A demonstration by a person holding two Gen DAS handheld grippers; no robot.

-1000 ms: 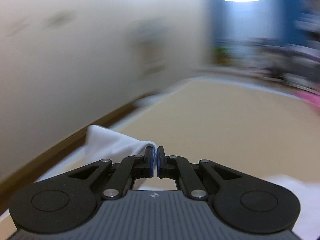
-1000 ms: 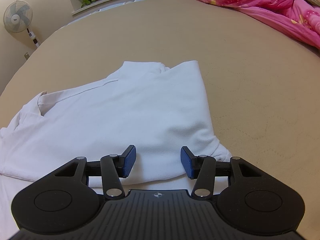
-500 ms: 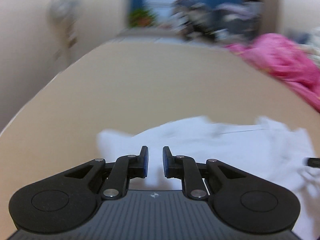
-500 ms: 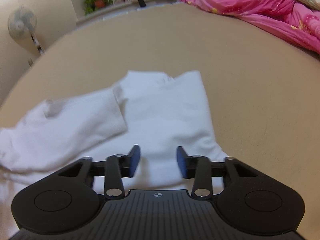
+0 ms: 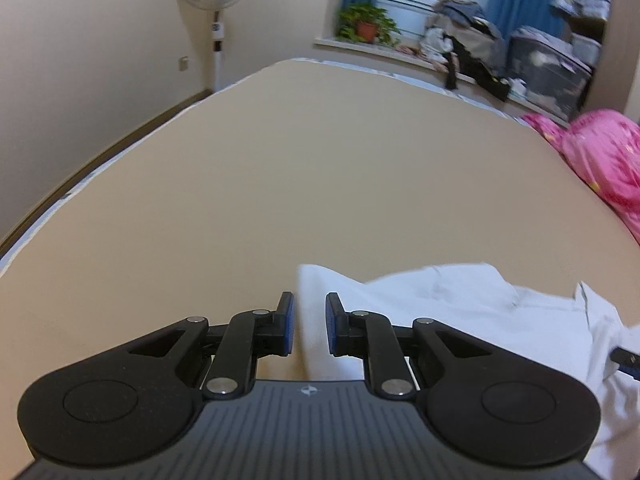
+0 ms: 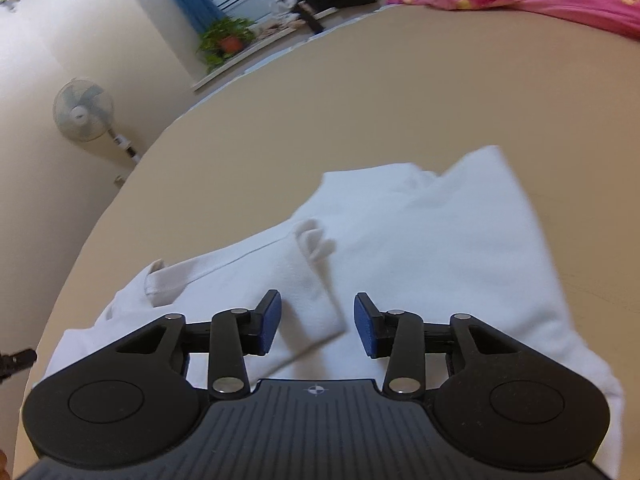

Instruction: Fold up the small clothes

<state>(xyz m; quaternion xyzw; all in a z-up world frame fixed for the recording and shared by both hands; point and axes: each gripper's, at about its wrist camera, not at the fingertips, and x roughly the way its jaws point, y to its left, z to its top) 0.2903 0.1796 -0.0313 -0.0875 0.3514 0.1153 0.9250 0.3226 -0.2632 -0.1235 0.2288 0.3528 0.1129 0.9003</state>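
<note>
Hovering over a white cotton shirt (image 6: 440, 248) half-folded on the tan bed (image 5: 320, 184), the left gripper (image 5: 310, 330) and right gripper (image 6: 317, 326) hold nothing, fingers slightly parted, the right's just narrowing; best pinch the hem corners evenly.

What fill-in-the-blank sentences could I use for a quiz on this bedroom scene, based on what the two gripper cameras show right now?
1. The garment lying on the bed is ____ in colour.
2. The bundled bedding at the bed's far side is ____.
3. The potted plant stands on the ____.
4. Against the wall beside the bed stands an electric ____.

Missing words: white; pink; windowsill; fan
</note>
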